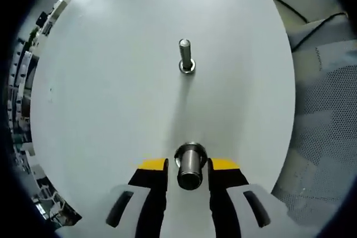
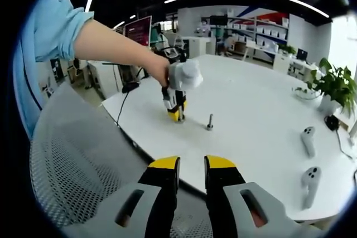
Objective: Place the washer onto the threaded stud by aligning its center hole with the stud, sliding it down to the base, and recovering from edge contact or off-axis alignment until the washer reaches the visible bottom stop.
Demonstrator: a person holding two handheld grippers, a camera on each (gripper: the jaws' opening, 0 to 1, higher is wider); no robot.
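Note:
A slim threaded stud [image 1: 184,48] stands upright on the white round table [image 1: 111,93], with a metal ring [image 1: 187,67] around its foot. Nearer, a thicker metal cylinder [image 1: 189,166] with a wider collar at its base stands between the yellow-tipped jaws of my left gripper [image 1: 188,165]. The jaws straddle it, and a strip of table shows beside the left jaw. In the right gripper view the stud [image 2: 210,122] stands just right of the left gripper [image 2: 177,112], which a person's hand [image 2: 159,71] holds tip-down on the table. My right gripper [image 2: 192,165] hovers off the table edge, narrowly open and holding nothing.
A grey mesh chair [image 2: 72,160] sits below the table edge, close to my right gripper. Two white controllers [image 2: 308,140] [image 2: 310,181] lie at the table's right side. A potted plant [image 2: 334,85] stands further right. A dark cable [image 1: 312,26] runs beside the table.

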